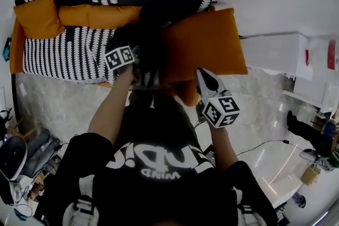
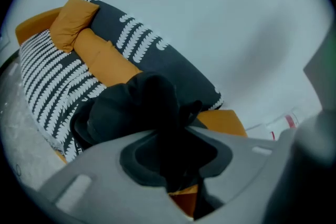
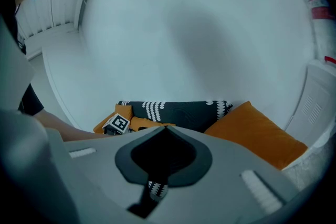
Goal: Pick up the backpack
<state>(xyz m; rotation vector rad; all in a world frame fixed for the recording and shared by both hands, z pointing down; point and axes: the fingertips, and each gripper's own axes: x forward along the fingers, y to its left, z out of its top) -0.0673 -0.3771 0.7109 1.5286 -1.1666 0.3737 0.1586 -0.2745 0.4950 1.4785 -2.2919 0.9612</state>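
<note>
The black backpack slumps on the seat of a black-and-white patterned sofa, between orange cushions. My left gripper reaches down onto its top. In the left gripper view, dark fabric from the top of the backpack fills the gap between the jaws, and the left gripper is shut on it. My right gripper hangs in the air to the right, over the sofa's front edge, apart from the backpack. Its tips meet with nothing between them in the right gripper view.
A large orange cushion leans right beside the backpack; smaller orange cushions lie along the sofa back. A white cabinet stands to the right. Bags and gear sit on the floor at left; a cable runs at right.
</note>
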